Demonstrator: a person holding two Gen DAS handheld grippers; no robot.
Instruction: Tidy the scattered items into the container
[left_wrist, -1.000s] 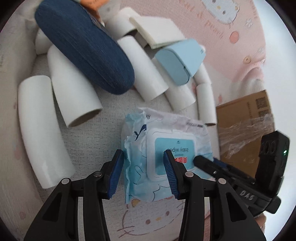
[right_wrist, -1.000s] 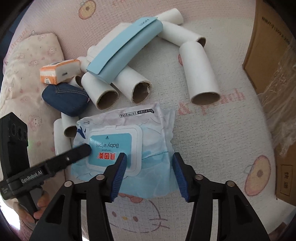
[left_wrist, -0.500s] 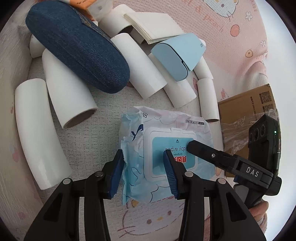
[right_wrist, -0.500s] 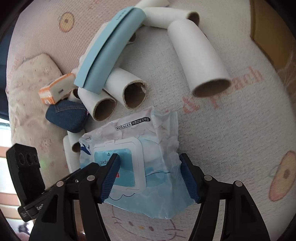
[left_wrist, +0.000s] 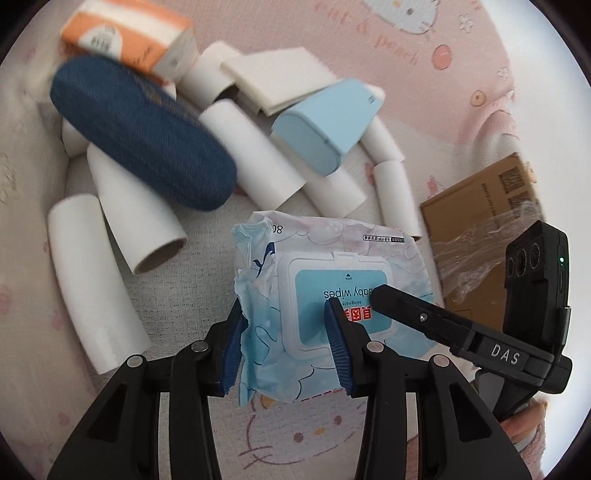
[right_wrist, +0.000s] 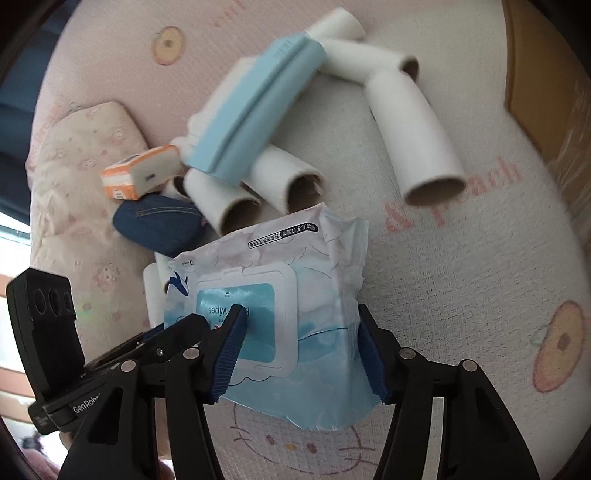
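Baby wipes pack (left_wrist: 334, 291) hangs just above the pink mat (right_wrist: 480, 258), pinched between my left gripper (left_wrist: 286, 345) and my closing right gripper (right_wrist: 301, 352), near the cardboard tubes (left_wrist: 136, 218).

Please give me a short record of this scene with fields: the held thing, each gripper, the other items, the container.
Held item: baby wipes pack, between both grippers
Left gripper: pads pressed on one end of the pack
Right gripper: jaws closing, pack between them
Loose items: denim case, light blue case, orange tissue pack, white cardboard tubes
Container: cardboard box, wipes not yet inside
Surface: pink printed bedding
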